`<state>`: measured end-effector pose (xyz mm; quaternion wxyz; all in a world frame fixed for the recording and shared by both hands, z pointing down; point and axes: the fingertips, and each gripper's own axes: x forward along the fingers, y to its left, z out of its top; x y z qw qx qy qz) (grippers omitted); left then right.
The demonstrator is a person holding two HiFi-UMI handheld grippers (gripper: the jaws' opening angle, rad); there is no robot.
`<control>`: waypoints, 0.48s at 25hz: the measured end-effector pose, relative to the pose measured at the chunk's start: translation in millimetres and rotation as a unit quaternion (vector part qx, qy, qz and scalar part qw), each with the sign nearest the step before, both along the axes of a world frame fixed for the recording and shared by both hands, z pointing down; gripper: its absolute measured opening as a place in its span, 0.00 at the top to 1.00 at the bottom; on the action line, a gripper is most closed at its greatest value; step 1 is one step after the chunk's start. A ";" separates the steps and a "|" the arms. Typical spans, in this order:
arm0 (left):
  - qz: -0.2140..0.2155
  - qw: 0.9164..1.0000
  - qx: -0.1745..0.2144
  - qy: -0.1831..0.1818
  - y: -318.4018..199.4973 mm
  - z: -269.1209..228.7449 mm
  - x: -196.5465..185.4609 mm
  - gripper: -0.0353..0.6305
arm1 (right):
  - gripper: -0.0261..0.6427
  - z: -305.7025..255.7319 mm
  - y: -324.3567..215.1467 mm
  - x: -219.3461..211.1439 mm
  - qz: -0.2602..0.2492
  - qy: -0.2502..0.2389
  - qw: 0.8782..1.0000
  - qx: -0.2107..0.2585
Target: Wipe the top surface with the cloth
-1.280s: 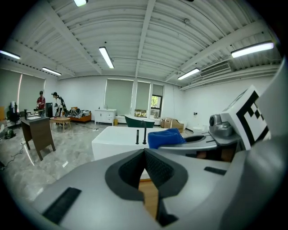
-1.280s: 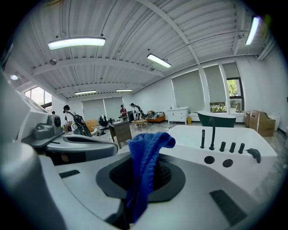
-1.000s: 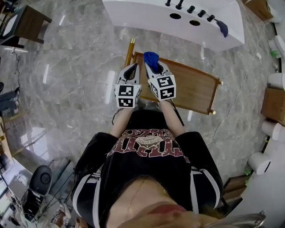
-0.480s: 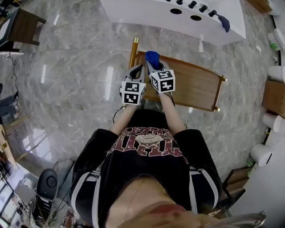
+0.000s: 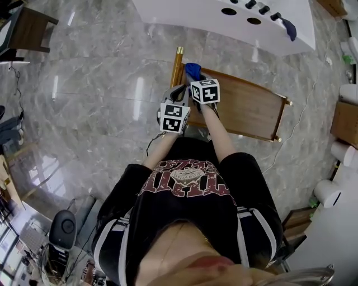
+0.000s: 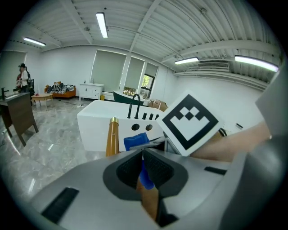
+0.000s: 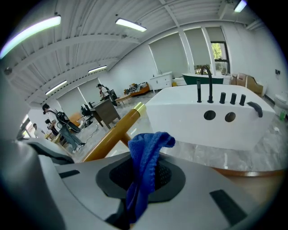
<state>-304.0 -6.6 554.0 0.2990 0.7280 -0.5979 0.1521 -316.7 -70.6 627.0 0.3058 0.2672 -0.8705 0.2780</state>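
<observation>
Both grippers sit side by side over the left end of the table (image 5: 246, 109), just beside the gold post (image 5: 178, 58). Right gripper (image 5: 196, 79) is clenched on the blue cloth (image 5: 193, 70). A bunched fold sticks out past its jaws and the rest drops out of sight between the pads. Can't tell whether the cloth touches the wood; the marker cube blocks that in the head view. Left gripper (image 5: 180, 90) has its jaws drawn together to a slit. Blue and wood show through the slit, nothing clearly gripped. White counter (image 5: 224, 17) beyond is cut off by the frame top. Forearms hide part of the table's near edge.
</observation>
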 end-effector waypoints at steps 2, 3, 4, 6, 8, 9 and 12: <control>0.002 1.000 -0.001 -0.006 0.0 3.1 -2.1 0.88 | 0.87 13.6 -4.0 -3.5 0.009 0.004 1.000 -0.019; 0.003 1.000 0.001 -0.010 -0.3 2.9 -3.0 0.88 | 0.87 19.6 -5.8 -4.8 0.010 0.008 1.000 -0.024; 0.004 1.000 0.004 -0.011 -0.4 2.3 -3.5 0.88 | 0.87 25.0 -7.1 -6.0 0.010 0.012 1.000 -0.027; 0.009 1.000 0.007 -0.013 0.2 1.8 -2.4 0.88 | 0.87 34.1 -9.2 -7.6 0.011 0.018 0.999 -0.031; 0.017 1.000 0.008 -0.018 0.2 2.0 0.0 0.88 | 0.87 40.6 -10.9 -10.0 0.014 0.020 0.999 -0.034; 0.020 1.000 0.008 -0.020 0.3 2.0 0.7 0.88 | 0.87 43.2 -10.9 -12.0 0.013 0.021 0.999 -0.035; 0.023 0.999 0.008 -0.023 0.7 2.1 1.5 0.88 | 0.87 53.4 -11.0 -14.2 0.013 0.035 0.999 -0.036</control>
